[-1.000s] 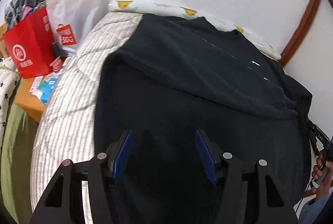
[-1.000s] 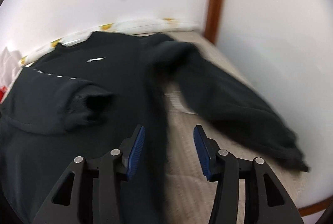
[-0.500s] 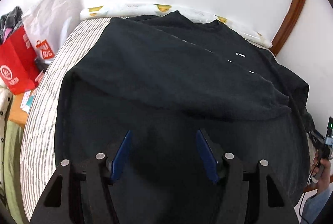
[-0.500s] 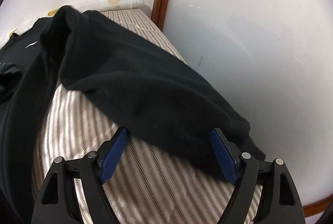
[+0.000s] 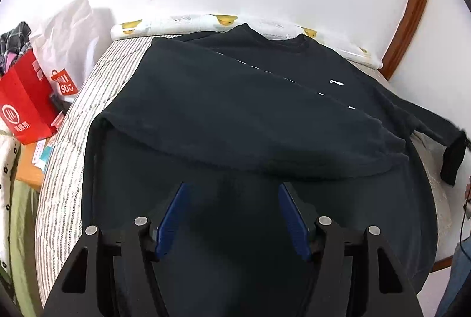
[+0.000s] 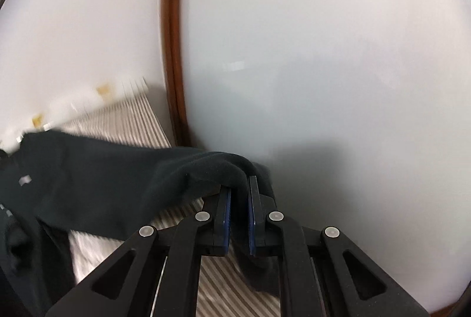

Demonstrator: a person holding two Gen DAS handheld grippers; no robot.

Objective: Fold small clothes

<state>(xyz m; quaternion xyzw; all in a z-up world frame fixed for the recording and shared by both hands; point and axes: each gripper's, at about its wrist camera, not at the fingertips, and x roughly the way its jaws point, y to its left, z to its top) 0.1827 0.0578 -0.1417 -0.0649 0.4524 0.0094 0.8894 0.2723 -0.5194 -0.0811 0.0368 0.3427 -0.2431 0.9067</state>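
We were on the second sleeve fold. Our right gripper (image 6: 238, 193) had just closed on the cuff (image 6: 235, 169), lifted off the bed (image 6: 129, 116). Our left gripper (image 5: 231, 216) hung open above the sweater (image 5: 235, 116), which lay ahead of it. Next, that sleeve needed carrying across the body.

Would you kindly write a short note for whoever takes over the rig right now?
Right gripper: its fingers have just closed and are shut on the black sweatshirt's right sleeve near the cuff, lifted off the striped bed.
Left gripper: open, nothing between its fingers, hovering over the black sweatshirt near its hem.
Sweatshirt: spread on the bed, collar toward the wall.
Done: left sleeve already folded across the front.
Left: probably bring the right sleeve over the body, then fold the body up.
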